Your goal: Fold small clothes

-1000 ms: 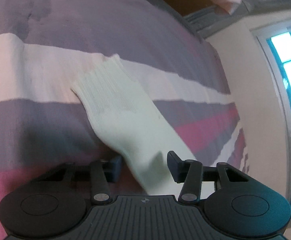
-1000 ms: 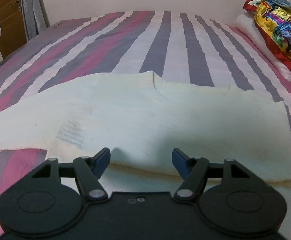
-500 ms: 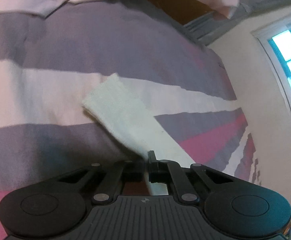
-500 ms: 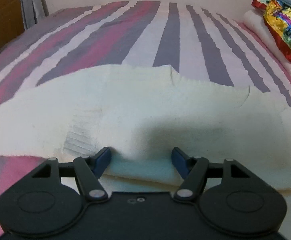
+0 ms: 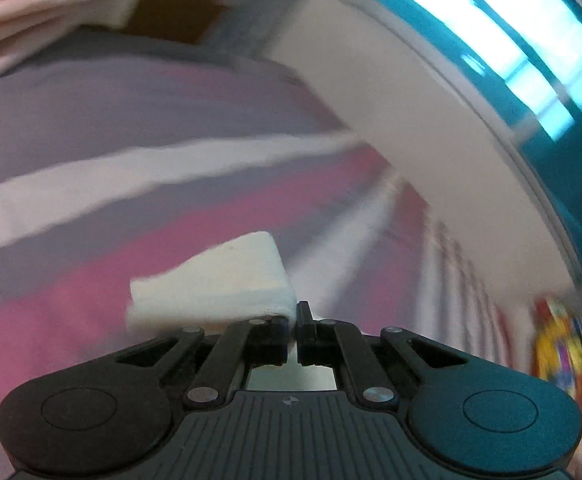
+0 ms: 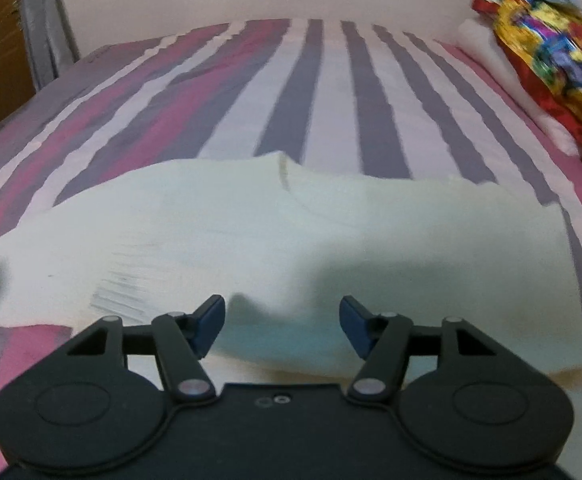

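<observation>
While left gripper fingers clamp cream sleeve — right gripper fingers apart, straddling sweater hem.

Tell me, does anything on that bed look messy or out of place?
Nothing looks spilled or damaged. The cream sweater lies spread on the striped bedsheet, not yet neatly folded. One sleeve is pinched in the left gripper. A faint grey smudge marks the knit near the open right gripper.
</observation>
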A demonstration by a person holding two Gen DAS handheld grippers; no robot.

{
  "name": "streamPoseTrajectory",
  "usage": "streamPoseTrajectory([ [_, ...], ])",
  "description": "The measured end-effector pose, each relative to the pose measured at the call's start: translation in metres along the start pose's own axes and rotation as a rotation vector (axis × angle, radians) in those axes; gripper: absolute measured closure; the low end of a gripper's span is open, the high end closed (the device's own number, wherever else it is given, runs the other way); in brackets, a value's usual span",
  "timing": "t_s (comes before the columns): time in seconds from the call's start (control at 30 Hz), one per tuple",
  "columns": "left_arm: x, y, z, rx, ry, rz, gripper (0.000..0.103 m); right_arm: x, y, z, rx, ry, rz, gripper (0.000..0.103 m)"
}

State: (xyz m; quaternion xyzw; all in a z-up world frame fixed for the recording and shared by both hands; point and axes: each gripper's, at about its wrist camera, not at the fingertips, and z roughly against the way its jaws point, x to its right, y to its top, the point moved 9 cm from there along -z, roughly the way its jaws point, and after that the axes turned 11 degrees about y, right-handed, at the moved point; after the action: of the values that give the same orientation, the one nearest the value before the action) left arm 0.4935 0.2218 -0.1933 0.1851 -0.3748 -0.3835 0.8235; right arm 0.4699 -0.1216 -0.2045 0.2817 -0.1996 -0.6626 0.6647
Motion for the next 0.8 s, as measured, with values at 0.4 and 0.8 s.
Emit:
streamPoseTrajectory([
  [0.4, 0.197, -0.187, -0.028, -0.305, -0.169, -0.439, 0.099, 0.083, -0.019, 0.039, 0.022, -0.03, -0.079, 0.04],
  [0.8, 0.202, -0.144, 0.041, -0.285, -0.284, -0.341, 0.008, 0.088, -0.031, 0.056, 0.039, 0.032, -0.08, 0.039],
])
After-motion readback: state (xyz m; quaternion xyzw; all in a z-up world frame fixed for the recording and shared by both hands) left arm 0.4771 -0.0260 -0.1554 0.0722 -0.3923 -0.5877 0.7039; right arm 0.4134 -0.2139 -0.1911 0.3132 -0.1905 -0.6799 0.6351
